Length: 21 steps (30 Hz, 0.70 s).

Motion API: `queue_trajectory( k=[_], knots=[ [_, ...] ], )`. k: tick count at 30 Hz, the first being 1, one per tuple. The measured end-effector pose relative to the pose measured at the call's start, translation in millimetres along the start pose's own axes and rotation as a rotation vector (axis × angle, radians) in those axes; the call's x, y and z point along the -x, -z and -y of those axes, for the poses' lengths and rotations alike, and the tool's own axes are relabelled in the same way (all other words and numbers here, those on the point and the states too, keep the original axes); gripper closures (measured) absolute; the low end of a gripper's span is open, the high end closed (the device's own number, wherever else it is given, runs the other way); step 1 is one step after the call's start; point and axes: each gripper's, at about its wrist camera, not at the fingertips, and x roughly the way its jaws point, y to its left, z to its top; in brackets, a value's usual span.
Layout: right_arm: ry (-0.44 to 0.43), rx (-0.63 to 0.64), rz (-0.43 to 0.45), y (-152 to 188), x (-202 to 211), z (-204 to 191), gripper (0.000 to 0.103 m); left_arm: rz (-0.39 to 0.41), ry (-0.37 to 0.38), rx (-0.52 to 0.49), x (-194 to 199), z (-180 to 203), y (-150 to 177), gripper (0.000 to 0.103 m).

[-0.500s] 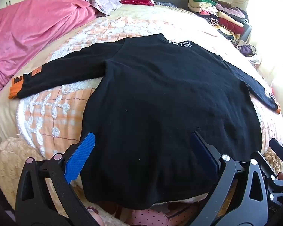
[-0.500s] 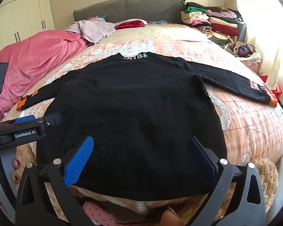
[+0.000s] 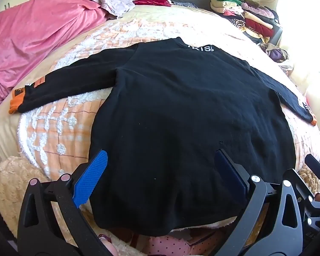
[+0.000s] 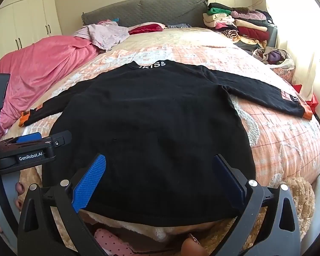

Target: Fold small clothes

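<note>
A black long-sleeved top (image 3: 181, 117) (image 4: 151, 123) lies spread flat on the bed, back up, sleeves stretched out to both sides, with orange cuffs and white letters at the collar. My left gripper (image 3: 160, 155) hovers over the hem's left part, jaws wide open, nothing between its blue pads. My right gripper (image 4: 160, 160) hangs above the hem's right part, likewise open and empty. The left gripper's body (image 4: 29, 149) shows at the left edge of the right wrist view, held by a hand.
The peach quilted bedspread (image 4: 277, 132) covers the bed. A pink blanket (image 3: 36, 42) is heaped at the left. A stack of folded clothes (image 4: 239, 23) stands at the far right by the grey headboard (image 4: 143, 10). A pale pink garment (image 4: 104, 34) lies near the pillows.
</note>
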Motion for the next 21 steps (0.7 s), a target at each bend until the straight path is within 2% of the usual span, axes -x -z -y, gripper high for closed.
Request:
queue_trajectory(
  k=[21],
  knots=[
    [0.005,-0.008,-0.010,2.3,4.5,0.7,0.004,0.012,0.010,-0.014,7.2,0.3,-0.2,0.009]
  ],
)
